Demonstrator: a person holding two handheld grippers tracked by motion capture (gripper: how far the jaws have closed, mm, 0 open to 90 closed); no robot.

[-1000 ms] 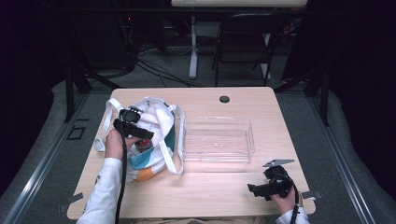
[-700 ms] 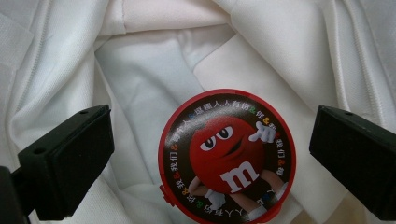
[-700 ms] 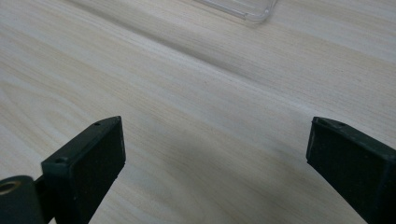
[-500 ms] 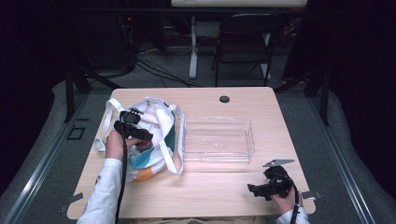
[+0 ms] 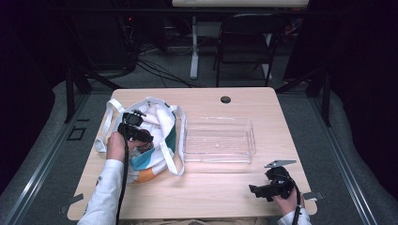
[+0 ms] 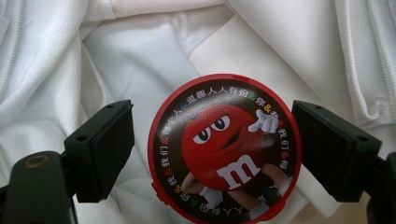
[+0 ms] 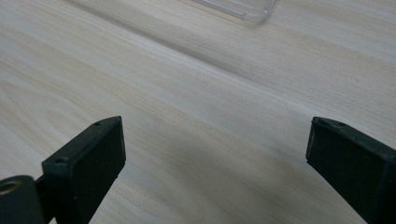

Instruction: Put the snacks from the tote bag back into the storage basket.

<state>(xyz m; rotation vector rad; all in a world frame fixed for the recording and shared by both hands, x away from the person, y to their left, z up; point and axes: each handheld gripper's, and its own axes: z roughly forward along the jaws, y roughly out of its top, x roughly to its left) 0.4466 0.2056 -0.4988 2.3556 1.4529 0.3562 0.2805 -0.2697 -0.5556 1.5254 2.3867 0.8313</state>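
The tabletop (image 5: 206, 187) carries three things worth ordering by size: a white tote bag (image 5: 155, 136) at the left, a clear plastic tray (image 5: 218, 140) in the middle with nothing in it, and, down inside the bag, a small round red candy tin (image 6: 224, 149).

By the look of it the work is emptying the bag into the tray, and it stands at the very start: nothing is out yet, and the tin is neither gripped nor lifted. Left to do are the close, the lift out of the cloth and the carry across to the tray.

The left claw (image 6: 224, 154) hangs over the tin, released, its jaws flanking the lid; the right-hand jaw sits almost against the rim, the other a little apart. The right claw (image 7: 215, 158) is spread wide over bare wood at the near right corner, holding nothing (idle, I judge).

The high view gives the layout, with the left claw (image 5: 136, 133) in the bag's mouth and the right claw (image 5: 270, 190) well apart, but not the tin. The left gripper view supplies that; the right gripper view adds a corner of the tray (image 7: 247, 9).
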